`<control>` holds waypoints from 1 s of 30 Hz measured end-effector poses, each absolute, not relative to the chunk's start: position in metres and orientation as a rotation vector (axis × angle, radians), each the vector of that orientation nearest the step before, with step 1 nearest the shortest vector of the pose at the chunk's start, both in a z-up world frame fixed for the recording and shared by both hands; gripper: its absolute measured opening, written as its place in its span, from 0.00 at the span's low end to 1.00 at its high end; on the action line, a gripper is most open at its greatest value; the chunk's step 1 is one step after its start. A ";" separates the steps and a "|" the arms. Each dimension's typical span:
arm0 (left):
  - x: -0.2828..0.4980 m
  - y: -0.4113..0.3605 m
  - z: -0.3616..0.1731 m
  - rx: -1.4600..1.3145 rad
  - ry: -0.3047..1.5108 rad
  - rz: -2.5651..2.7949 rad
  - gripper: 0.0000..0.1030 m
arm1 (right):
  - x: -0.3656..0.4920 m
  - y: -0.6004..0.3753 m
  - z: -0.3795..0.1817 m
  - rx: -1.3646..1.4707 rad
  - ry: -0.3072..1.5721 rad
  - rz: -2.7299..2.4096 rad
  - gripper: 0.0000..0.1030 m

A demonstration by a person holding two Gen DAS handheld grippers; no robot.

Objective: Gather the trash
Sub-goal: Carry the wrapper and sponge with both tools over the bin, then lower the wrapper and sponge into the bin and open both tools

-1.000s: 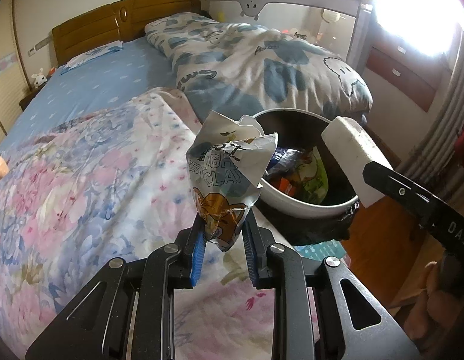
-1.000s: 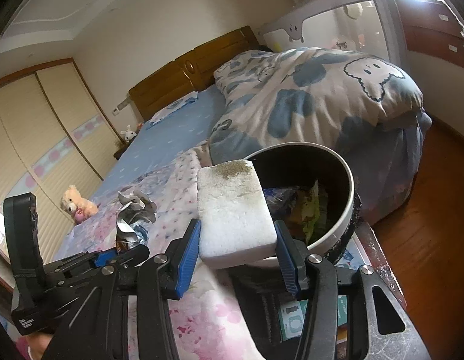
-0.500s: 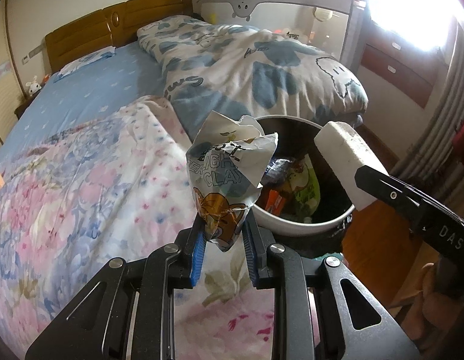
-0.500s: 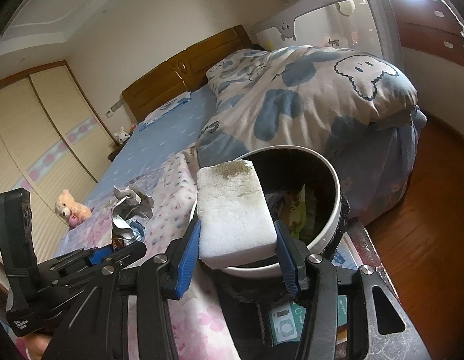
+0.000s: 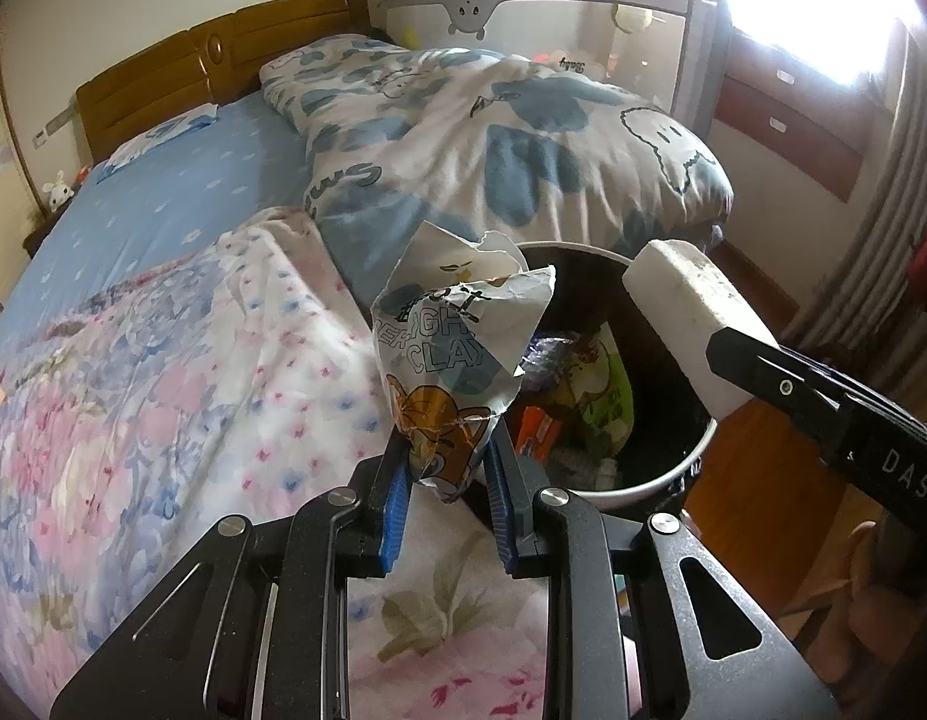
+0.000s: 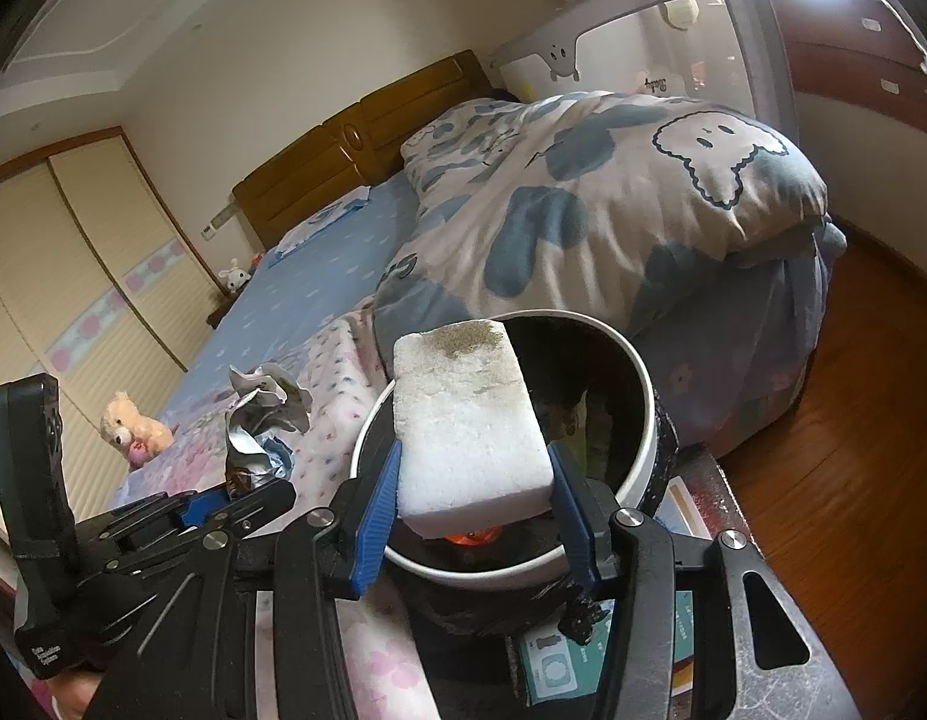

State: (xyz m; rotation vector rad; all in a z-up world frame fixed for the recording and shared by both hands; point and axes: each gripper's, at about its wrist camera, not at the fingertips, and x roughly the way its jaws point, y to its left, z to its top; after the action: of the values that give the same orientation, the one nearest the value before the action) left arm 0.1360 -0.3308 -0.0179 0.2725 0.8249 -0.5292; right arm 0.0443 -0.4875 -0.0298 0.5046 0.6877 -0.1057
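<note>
My left gripper (image 5: 445,483) is shut on a crumpled cartoon snack wrapper (image 5: 457,360), held upright just left of the bin's near rim. My right gripper (image 6: 472,495) is shut on a white foam block (image 6: 466,420) with a dirty top edge, held over the bin's near rim. The foam block (image 5: 685,324) also shows in the left wrist view over the bin's right side. The round white-rimmed trash bin (image 5: 673,474) with a black liner holds several colourful wrappers (image 5: 589,402). It also shows in the right wrist view (image 6: 640,378). The wrapper shows there too (image 6: 262,420).
The bin stands beside a bed with a floral cover (image 5: 133,396), a blue sheet (image 5: 163,204) and a cloud-print duvet (image 5: 493,120). A teddy bear (image 6: 133,426) lies on the bed. Wooden floor (image 6: 853,420) lies to the right. A dark stand with papers (image 6: 691,648) lies under the bin.
Both grippers have moved closer to the bin with their loads still held. The foam block now sits over the bin's opening.
</note>
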 end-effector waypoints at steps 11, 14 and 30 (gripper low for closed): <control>0.147 -0.346 -0.024 0.301 0.835 -0.522 0.21 | 0.053 -0.499 -0.036 0.515 0.710 -0.113 0.48; 0.148 -0.351 -0.026 0.309 0.835 -0.523 0.21 | 0.055 -0.502 -0.038 0.523 0.716 -0.115 0.48; 0.156 -0.360 -0.031 0.318 0.847 -0.522 0.21 | 0.067 -0.511 -0.045 0.529 0.740 -0.115 0.48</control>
State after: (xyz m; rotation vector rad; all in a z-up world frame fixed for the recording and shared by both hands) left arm 0.1558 -0.3598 -0.0312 0.3184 0.8471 -0.5218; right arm 0.0671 -0.5114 -0.0454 0.5288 0.7401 -0.1151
